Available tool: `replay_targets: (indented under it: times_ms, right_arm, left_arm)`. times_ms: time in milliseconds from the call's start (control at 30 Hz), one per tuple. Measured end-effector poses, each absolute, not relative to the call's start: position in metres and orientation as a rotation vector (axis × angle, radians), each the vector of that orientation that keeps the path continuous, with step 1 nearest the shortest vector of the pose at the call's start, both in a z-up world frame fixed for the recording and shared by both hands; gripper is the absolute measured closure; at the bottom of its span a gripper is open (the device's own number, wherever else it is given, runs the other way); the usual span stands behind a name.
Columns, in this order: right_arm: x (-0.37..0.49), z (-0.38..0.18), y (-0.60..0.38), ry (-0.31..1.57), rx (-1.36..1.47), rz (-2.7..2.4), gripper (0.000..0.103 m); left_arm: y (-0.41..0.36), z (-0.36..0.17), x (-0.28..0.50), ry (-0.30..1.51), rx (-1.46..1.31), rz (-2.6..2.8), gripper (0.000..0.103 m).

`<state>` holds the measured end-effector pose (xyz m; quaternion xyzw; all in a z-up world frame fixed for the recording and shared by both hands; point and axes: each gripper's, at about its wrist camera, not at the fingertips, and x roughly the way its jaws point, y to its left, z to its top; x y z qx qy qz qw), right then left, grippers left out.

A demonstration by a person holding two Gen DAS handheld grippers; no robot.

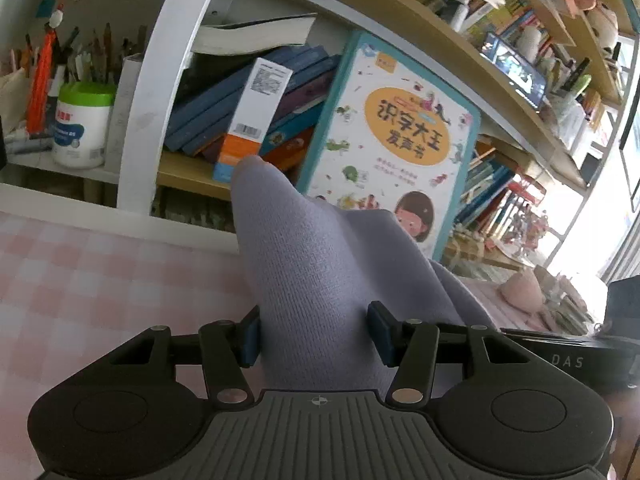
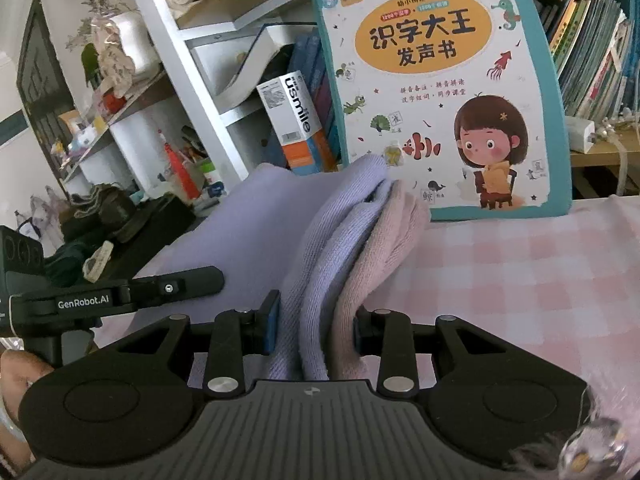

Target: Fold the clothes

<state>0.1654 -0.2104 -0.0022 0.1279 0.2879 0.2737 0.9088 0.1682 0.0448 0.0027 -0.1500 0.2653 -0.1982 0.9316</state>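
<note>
A lavender knit garment point(image 1: 304, 264) fills the gap between the blue pads of my left gripper point(image 1: 314, 334), which is shut on a thick fold of it that rises to a point above the pink checked tablecloth point(image 1: 80, 280). In the right wrist view my right gripper point(image 2: 316, 328) is shut on several bunched layers of the same garment point(image 2: 320, 248), lavender outside and pinkish inside. The other gripper point(image 2: 120, 296) shows at the left of that view, level with mine, the cloth stretched between the two.
A white and wooden bookshelf point(image 1: 168, 80) stands just behind the table, with leaning books and a large children's book point(image 2: 436, 88) propped upright against it. A pen cup and a white tub point(image 1: 80, 128) sit at the left. Dark boxes point(image 2: 132, 232) lie beside the table.
</note>
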Motion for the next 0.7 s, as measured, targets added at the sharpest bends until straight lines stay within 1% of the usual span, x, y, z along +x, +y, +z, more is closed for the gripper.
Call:
replay_targets:
  times_ms: [467, 600, 633, 700]
  right_arm:
    - [0.204, -0.026, -0.212, 0.603, 0.336, 0.545, 0.072]
    - [0.212, -0.03, -0.215, 0.612, 0.382, 0.554, 0.07]
    - [0.213, -0.031, -0.215, 0.614, 0.384, 0.554, 0.07]
    - [0.212, -0.034, -0.215, 0.616, 0.384, 0.545, 0.066]
  left_arm:
    - [0.052, -0.019, 0.199, 0.544, -0.378, -0.363, 0.05]
    - [0.053, -0.026, 0.205, 0.549, -0.404, -0.342, 0.049]
    - [0.054, -0.027, 0.207, 0.55, -0.41, -0.337, 0.046]
    - [0.054, -0.03, 0.21, 0.552, -0.423, -0.326, 0.038]
